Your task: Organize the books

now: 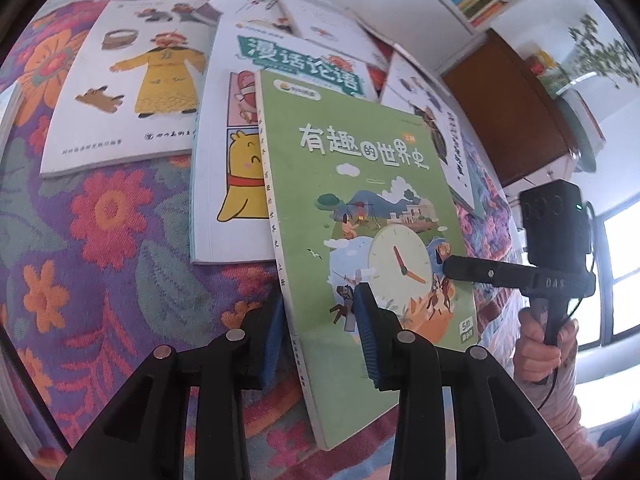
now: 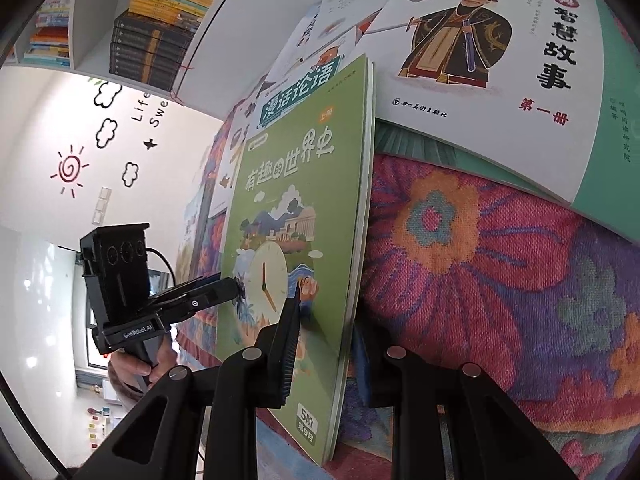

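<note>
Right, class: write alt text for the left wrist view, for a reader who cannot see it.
The left claw grips the bottom edge of a green book with a clock on its cover, while the right claw holds its right edge. Behind it, more picture books lie spread on a floral cloth.

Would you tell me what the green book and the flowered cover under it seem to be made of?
Green book: paperback, apparently a thin matte card cover; it bows slightly and shows stacked page edges. Flowered cover: woven cloth, probably cotton-like; a coarse thread texture shows in the pattern.
</note>
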A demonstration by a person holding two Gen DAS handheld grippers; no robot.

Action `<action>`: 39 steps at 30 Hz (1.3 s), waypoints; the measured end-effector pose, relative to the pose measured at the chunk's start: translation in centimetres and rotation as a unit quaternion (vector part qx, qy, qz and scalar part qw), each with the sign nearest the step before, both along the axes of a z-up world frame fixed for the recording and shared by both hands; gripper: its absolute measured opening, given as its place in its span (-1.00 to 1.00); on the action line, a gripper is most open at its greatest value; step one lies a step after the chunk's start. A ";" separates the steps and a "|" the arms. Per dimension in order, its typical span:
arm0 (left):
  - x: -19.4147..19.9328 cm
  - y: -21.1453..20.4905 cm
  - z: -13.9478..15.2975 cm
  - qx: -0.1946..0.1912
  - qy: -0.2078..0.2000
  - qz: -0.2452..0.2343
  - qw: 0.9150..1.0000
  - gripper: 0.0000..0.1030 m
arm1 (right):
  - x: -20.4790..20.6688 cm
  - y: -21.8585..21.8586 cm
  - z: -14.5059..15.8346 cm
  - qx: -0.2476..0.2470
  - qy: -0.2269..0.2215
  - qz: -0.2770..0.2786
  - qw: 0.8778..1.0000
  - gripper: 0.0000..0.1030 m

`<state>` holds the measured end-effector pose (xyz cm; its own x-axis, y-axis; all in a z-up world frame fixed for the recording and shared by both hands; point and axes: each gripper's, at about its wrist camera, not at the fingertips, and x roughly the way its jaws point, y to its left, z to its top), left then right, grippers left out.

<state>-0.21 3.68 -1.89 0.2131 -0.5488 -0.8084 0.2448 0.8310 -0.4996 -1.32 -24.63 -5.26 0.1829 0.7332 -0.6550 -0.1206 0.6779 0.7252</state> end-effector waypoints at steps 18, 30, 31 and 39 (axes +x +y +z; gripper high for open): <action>-2.0 -1.5 1.8 0.056 -0.030 -0.033 0.997 -0.37 | -1.7 5.0 5.5 -0.201 -0.108 0.049 0.972 -0.46; -3.6 -0.3 3.3 0.032 -0.042 -0.033 0.998 -0.36 | -3.3 6.0 7.9 -0.216 -0.137 0.057 0.965 -0.46; -3.8 -0.1 3.6 0.031 -0.046 -0.033 0.998 -0.36 | -3.4 6.1 8.1 -0.217 -0.140 0.057 0.965 -0.46; -5.0 1.8 5.9 0.020 -0.078 -0.022 0.996 -0.36 | -4.4 7.6 10.8 -0.221 -0.155 0.054 0.961 -0.46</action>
<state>-5.19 5.44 4.05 0.3142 -0.5283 -0.7888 0.3541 0.8361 -0.4190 -5.75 -17.04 5.50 0.3582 0.4215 -0.8331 -0.3707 0.8832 0.2874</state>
